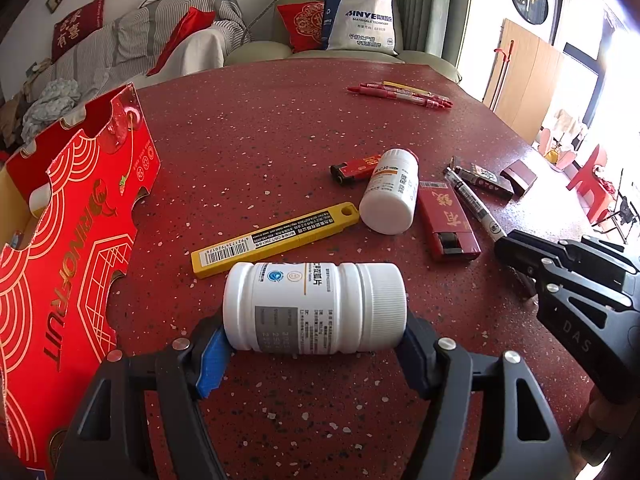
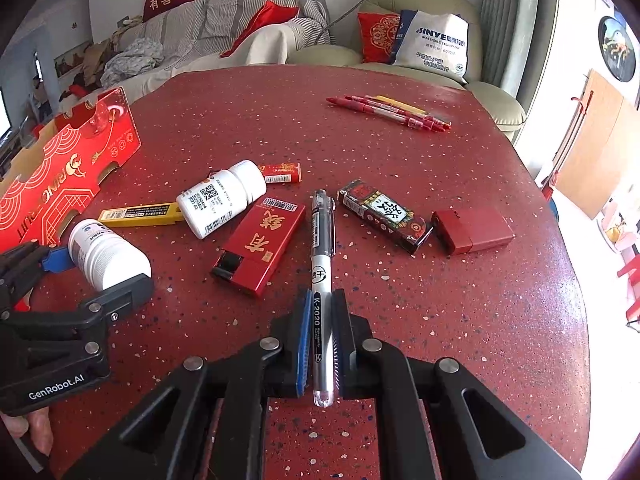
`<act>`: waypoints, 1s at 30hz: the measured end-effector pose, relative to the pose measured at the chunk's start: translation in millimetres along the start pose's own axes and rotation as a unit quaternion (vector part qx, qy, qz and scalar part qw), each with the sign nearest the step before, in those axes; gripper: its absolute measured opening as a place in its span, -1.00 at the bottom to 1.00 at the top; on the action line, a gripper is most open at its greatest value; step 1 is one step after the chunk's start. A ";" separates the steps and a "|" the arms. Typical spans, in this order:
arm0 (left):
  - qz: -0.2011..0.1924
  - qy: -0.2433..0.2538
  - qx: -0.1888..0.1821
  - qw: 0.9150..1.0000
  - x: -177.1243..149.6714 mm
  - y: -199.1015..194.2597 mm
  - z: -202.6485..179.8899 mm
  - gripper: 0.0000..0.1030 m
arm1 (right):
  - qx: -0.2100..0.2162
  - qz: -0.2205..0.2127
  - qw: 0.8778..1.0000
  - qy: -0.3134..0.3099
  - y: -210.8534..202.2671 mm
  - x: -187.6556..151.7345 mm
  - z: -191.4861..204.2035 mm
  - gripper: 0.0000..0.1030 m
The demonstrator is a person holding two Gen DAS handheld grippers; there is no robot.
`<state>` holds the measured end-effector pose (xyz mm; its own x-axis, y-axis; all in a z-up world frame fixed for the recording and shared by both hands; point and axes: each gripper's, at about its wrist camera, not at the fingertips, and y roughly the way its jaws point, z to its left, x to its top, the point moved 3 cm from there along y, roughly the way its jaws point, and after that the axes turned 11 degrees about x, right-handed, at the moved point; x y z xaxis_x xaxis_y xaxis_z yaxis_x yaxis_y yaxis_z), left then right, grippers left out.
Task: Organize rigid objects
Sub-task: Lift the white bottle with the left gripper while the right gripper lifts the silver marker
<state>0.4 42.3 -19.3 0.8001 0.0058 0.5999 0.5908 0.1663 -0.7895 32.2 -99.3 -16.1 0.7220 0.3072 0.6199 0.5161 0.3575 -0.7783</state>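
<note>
Left gripper (image 1: 316, 344) clamps bottle (image 1: 316, 306); right gripper (image 2: 322, 344) clamps pen (image 2: 322, 280).

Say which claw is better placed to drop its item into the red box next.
Left. The left claw grips the white bottle right beside the red box; the right claw, holding the pen, sits farther off.

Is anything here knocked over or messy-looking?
Yes. A second white bottle lies tipped on its side on the table, leaning across the yellow blade case. Lighters and boxes lie scattered at odd angles. Nothing looks spilled or broken.
</note>
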 end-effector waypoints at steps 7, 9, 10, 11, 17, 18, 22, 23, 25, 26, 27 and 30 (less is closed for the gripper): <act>0.000 0.000 -0.001 1.000 0.3 0.2 -0.2 0.42 | -0.001 -0.018 1.000 0.009 -11.8 -7.1 7.1 -0.80; 0.000 0.000 0.000 1.000 0.2 0.2 -0.2 0.42 | 0.004 -0.025 1.000 0.013 -17.5 -11.5 9.5 -0.80; 0.000 0.000 0.000 1.000 0.1 0.2 -0.1 0.41 | 0.007 -0.023 1.000 0.012 -18.2 -13.0 11.1 -0.80; 0.000 0.000 0.000 1.000 0.1 0.3 -0.4 0.41 | 0.010 -0.010 1.000 0.013 -14.7 -15.0 12.3 -0.80; 0.000 0.002 0.002 1.000 0.4 0.3 -0.6 0.42 | -0.004 0.033 0.999 -0.007 -4.4 -9.6 17.0 -0.79; 0.000 0.002 0.002 1.000 0.5 0.3 -0.9 0.42 | -0.005 0.055 0.998 -0.018 -1.6 -5.6 18.9 -0.77; 0.000 0.003 0.003 1.000 1.4 1.2 -1.3 0.42 | 0.020 0.093 0.995 -0.021 3.8 4.3 11.4 -0.80; 0.000 0.002 0.003 1.000 1.5 1.3 -1.2 0.42 | 0.027 0.082 0.996 -0.013 2.5 2.4 7.9 -0.80; 0.000 0.002 0.001 1.000 1.6 1.8 -0.4 0.42 | 0.030 0.051 0.998 0.014 -2.0 -3.8 1.0 -0.80; 0.000 0.002 0.001 1.000 1.4 1.8 0.1 0.42 | 0.039 0.035 0.998 0.030 -4.0 -7.0 -2.0 -0.80; 0.000 0.002 0.001 1.000 1.5 2.0 0.2 0.42 | 0.048 0.023 0.998 0.043 -5.7 -10.4 -3.7 -0.80; 0.000 0.002 0.001 1.000 1.3 1.8 0.1 0.42 | 0.067 0.002 0.996 0.062 -9.1 -11.5 -3.9 -0.80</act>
<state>2.5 42.8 -19.9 0.8003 0.0027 0.5996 0.5907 0.1684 -0.7891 21.0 -109.5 -16.6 0.7790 0.2009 0.5940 0.4537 0.4733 -0.7550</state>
